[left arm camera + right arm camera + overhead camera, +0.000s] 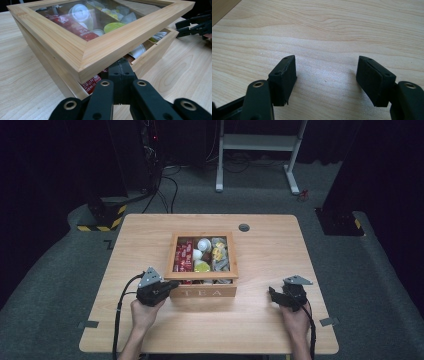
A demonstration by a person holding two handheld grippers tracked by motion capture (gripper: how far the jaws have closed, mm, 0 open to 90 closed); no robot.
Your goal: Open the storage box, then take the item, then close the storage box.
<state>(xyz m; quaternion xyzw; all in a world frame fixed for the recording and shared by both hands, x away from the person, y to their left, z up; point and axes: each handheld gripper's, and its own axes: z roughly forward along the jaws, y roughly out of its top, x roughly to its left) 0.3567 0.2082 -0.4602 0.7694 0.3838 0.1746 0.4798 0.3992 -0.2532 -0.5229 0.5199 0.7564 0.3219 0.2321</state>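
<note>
1. The wooden tea box (202,292) stands in the middle of the worktop (260,330), with the word TEA on its near wall. Its glass-window lid (110,47) is raised a little at the near side and hinged at the far side, so I judge the work in hand is opening the lid.
2. My left hand-held gripper (161,289) is at the near left corner of the box. Its jaws are clenched together, and in the left gripper view the closed tips sit in the gap under the lid frame, above the box's front wall. I cannot tell whether the tips press on the frame or only lie just beneath it.
3. My right hand-held gripper (327,80) is released, with nothing between the jaws but bare wood. It rests near the right edge of the worktop, well apart from the box, and points left toward it.
4. Inside the box I see red packets (183,257), white cups (203,244) and yellow items (202,266) in compartments.
5. The deciding relation: the lid lies directly above and far from my left tips, its near edge running left to right. The left hand is clearly nearer, so I think it should lift upward and away from me.
</note>
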